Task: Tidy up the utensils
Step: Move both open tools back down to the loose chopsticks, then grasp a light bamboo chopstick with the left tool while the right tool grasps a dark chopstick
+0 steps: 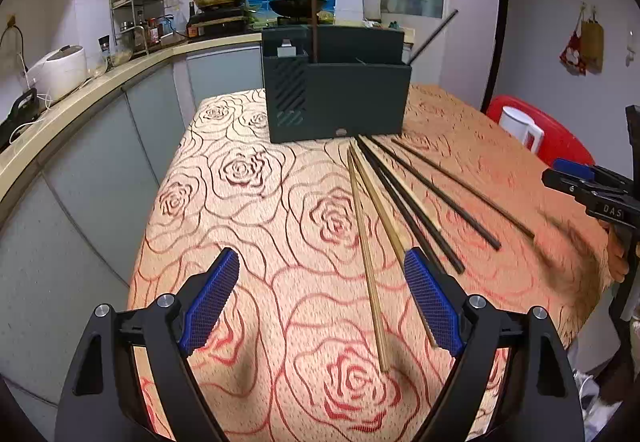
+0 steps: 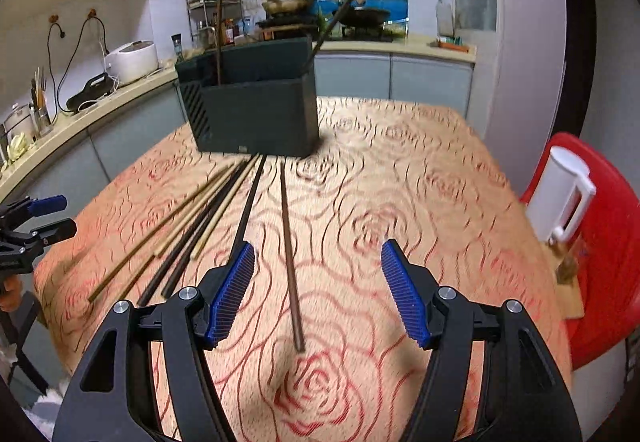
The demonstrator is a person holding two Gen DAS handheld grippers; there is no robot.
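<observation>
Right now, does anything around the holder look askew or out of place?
Yes. One dark chopstick leans steeply out of the holder's right end, while another stands upright. The remaining chopsticks lie fanned loose on the tablecloth.

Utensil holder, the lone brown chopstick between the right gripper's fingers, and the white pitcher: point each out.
utensil holder (image 2: 256, 113), right wrist view, front wall.
lone brown chopstick (image 2: 289, 254), right wrist view, mid-shaft.
white pitcher (image 2: 560, 189), right wrist view, side of body.
</observation>
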